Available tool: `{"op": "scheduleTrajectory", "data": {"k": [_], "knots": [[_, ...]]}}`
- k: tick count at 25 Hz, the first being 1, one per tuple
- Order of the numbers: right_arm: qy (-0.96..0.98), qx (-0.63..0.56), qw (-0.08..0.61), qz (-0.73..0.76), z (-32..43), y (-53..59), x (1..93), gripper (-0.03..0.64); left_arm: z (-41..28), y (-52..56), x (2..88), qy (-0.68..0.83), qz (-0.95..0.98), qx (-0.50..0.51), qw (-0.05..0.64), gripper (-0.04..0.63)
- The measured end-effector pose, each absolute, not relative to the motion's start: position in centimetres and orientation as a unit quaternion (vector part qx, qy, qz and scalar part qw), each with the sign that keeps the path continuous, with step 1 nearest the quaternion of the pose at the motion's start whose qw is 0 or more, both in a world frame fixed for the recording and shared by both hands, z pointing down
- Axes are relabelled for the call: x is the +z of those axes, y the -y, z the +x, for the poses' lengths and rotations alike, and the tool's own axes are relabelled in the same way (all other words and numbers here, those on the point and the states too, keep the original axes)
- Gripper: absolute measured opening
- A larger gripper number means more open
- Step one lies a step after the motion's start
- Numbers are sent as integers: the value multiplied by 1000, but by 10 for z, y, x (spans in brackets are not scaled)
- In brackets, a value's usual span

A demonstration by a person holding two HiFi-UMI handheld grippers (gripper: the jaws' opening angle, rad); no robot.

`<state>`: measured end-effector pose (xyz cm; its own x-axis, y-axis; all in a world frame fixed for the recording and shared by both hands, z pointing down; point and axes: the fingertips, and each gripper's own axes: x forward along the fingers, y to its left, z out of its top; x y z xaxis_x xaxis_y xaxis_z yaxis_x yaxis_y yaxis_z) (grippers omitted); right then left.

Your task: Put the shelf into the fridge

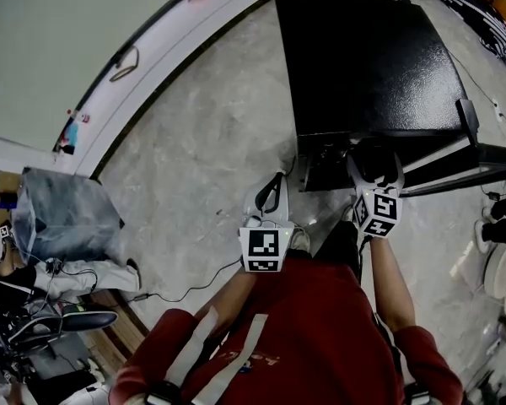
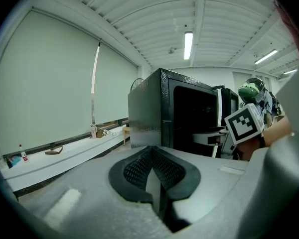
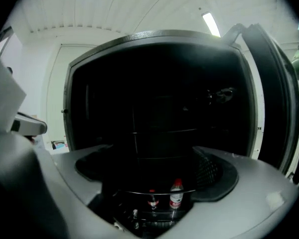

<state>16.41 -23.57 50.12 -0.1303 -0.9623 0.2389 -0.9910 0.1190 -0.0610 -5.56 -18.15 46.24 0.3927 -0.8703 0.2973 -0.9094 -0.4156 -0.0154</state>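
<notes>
The black fridge (image 1: 367,62) stands in front of me with its door (image 1: 476,154) swung open to the right. My right gripper (image 1: 373,174) is at the fridge's opening, and in the right gripper view its jaws (image 3: 154,169) stand wide apart with nothing between the pads. That view looks into the dark interior (image 3: 159,98). A thin glass shelf edge (image 3: 159,190) shows low inside, with two small bottles (image 3: 176,193) by it. My left gripper (image 1: 270,199) hangs back to the fridge's left, and in its own view the gripper (image 2: 152,171) is shut on nothing.
A grey-blue covered bundle (image 1: 63,209) sits on the floor at the left, with a black cable (image 1: 185,289) running past my feet. A white sill (image 2: 65,156) with small bottles lines the wall. White objects (image 1: 497,268) crowd the right edge.
</notes>
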Motion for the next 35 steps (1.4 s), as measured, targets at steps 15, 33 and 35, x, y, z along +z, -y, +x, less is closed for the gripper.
{"op": "scheduleTrajectory", "data": {"k": [15, 33, 35], "knots": [[740, 95, 43, 664, 171, 169, 471, 471, -61, 177, 445, 533, 835, 122, 58, -3], [738, -2, -17, 675, 165, 141, 356, 469, -75, 177, 386, 548, 834, 61, 22, -3], [736, -9, -19, 677, 167, 140, 349, 469, -74, 176, 375, 549, 834, 54, 1, -3]]}}
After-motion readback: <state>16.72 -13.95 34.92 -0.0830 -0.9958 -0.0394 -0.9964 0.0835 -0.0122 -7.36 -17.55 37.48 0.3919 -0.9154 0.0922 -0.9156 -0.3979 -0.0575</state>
